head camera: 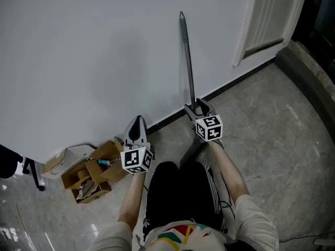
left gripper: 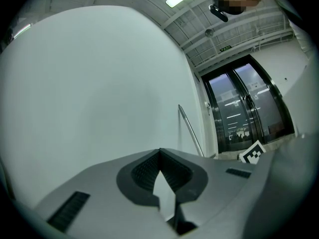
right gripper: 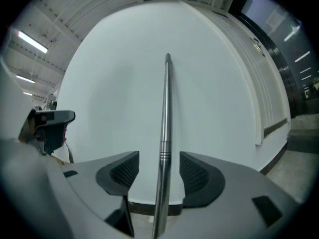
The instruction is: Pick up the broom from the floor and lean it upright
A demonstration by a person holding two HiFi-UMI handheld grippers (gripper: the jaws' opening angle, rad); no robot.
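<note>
There is one broom [head camera: 187, 61], against one white wall [head camera: 78, 51]. There are two grippers, the left gripper [head camera: 137, 120] and the right gripper [head camera: 197, 107], and two marker cubes [head camera: 209, 128] (one on each). One person shows, with two forearms [head camera: 230, 174]. There is one white door [head camera: 267, 20], one pair of dark glass doors [left gripper: 244, 108], and one heap of cardboard boxes [head camera: 89, 174] (their number cannot be told).

1. The long, slim metal broom handle [head camera: 187, 61] is shiny silver-grey.
2. The plain wall [head camera: 94, 51] is white, with a black skirting strip [head camera: 166, 121] along its foot.
3. The stone floor [head camera: 282, 129] is mottled grey.
4. The left gripper [head camera: 137, 120] and right gripper [head camera: 194, 109] are light grey with dark ribbed pads [right gripper: 197, 173], and bear black squares on white behind.
5. The torn cardboard boxes [head camera: 89, 174] are brown.
</note>
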